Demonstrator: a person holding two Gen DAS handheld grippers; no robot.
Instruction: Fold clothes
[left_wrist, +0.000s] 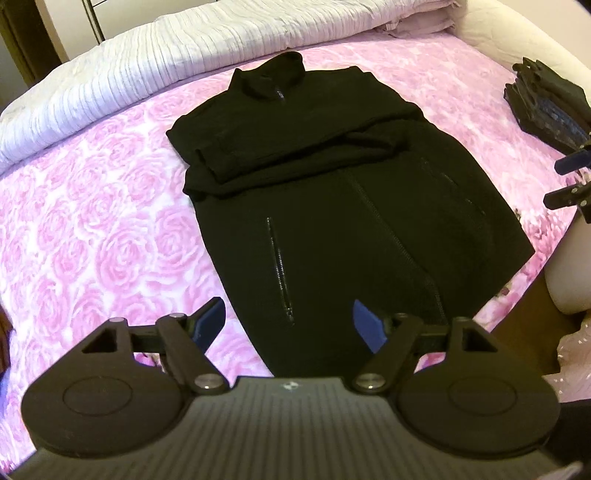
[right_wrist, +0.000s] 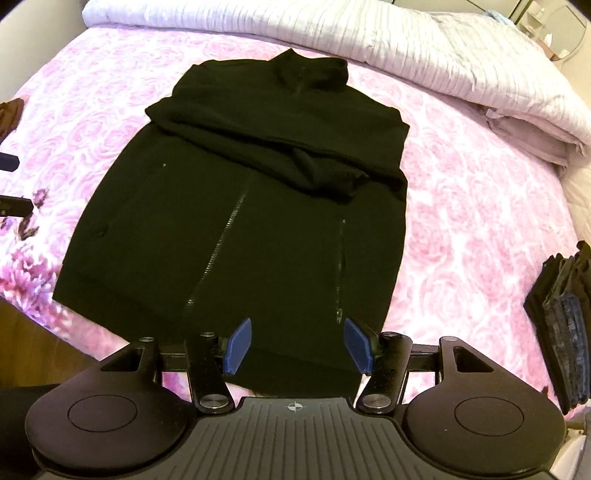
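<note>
The left gripper (left_wrist: 288, 325) hangs over the near hem of the jacket (left_wrist: 332, 206), its blue pads (left_wrist: 210, 321) spread wide with nothing between them; one pad sits over the pink bedspread (left_wrist: 92, 229), the other over black cloth. The right gripper (right_wrist: 297, 345) is likewise wide apart and empty, both pads (right_wrist: 238, 345) above the jacket's (right_wrist: 240, 229) hem, close to it, though contact cannot be told. In the left view the right gripper's fingertips show at the right edge, off the garment's side; in the right view the left one's tips show at the left edge.

The jacket lies flat on the bedspread (right_wrist: 480, 229), front up, collar (left_wrist: 269, 77) at the far end, hem toward the grippers. Its zip (right_wrist: 218, 243) runs down the middle, with a zipped pocket (left_wrist: 279, 266) to either side. Both sleeves (right_wrist: 295, 162) are folded across the chest, one overlapping the other.

Beyond the collar, a pale ribbed quilt (left_wrist: 147, 62) is bunched along the far side of the bed. A stack (right_wrist: 565, 332) of folded dark clothes sits on the bedspread off to the right, well apart from the jacket.
</note>
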